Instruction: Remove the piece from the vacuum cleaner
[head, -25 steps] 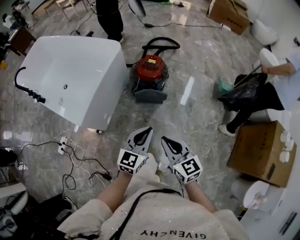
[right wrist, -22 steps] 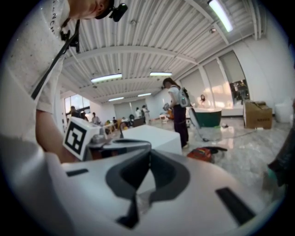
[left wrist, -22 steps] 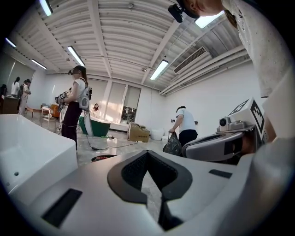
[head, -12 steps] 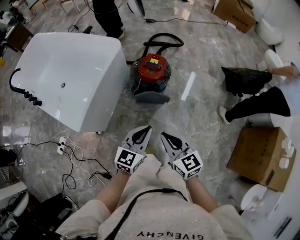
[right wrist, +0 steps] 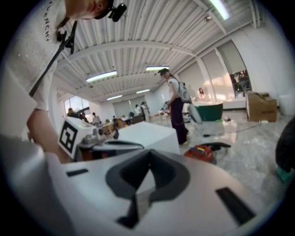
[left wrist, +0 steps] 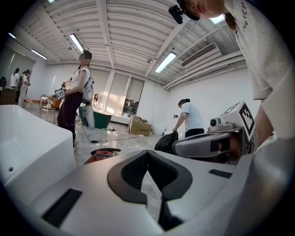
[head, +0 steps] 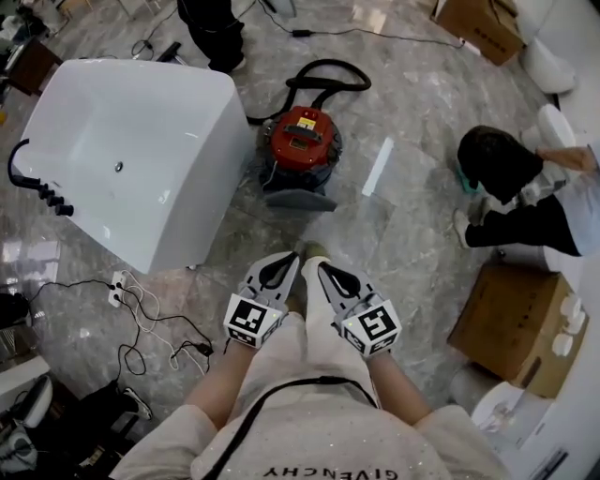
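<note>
The vacuum cleaner (head: 301, 139) is a red round canister on a grey base, standing on the marble floor with its black hose (head: 330, 73) looped behind it. It also shows small and low in the left gripper view (left wrist: 102, 154) and the right gripper view (right wrist: 203, 152). My left gripper (head: 288, 261) and right gripper (head: 318, 267) are held side by side in front of my body, well short of the vacuum. Both are shut with nothing between their jaws. Which piece of the vacuum comes off I cannot tell from here.
A white bathtub (head: 131, 155) stands left of the vacuum. Cables and a power strip (head: 124, 281) lie on the floor at the left. A crouching person (head: 525, 187) and a cardboard box (head: 511, 319) are at the right. Another person (head: 214, 28) stands behind the tub.
The view has moved forward, so the vacuum and tub sit nearer and lower in the picture. The person at the right has bent down. Both grippers stay shut and side by side.
</note>
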Motion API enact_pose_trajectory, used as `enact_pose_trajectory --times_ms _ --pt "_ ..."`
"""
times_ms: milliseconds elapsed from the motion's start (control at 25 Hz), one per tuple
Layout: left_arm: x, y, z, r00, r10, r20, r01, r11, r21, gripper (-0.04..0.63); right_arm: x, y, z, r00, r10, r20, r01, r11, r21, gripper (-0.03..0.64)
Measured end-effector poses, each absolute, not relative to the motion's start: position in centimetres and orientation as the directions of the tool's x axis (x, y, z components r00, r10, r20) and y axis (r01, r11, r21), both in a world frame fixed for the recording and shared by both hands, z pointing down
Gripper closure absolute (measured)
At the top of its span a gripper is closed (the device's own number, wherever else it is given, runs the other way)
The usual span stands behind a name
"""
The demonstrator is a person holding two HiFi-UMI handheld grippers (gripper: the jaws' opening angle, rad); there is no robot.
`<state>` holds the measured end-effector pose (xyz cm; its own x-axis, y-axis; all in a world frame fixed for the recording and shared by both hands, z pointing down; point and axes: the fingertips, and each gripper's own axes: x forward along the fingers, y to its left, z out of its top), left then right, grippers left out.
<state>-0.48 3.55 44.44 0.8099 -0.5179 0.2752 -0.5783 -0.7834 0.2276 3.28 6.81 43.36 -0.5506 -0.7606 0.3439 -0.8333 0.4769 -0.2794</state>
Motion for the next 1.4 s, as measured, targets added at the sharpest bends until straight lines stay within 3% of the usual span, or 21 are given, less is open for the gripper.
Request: enact_pose_trajectory --times_ms 480,1400 --pt "1.8 -3.3 47.4 0.755 -0.567 0.330 -0.649 -0.721 0.243 0.574 5.4 0.3 46.0 -0.603 -0.698 0.387 -0.798 0.522 -0.303 0.603" --pt "5.1 -10.8 57.0 0.710 -0.506 0.489 -0.666 -0.709 0.232 0.574 8.2 -7.8 56.4 -0.659 -0.564 0.497 -0.750 0.541 -0.380 0.603"
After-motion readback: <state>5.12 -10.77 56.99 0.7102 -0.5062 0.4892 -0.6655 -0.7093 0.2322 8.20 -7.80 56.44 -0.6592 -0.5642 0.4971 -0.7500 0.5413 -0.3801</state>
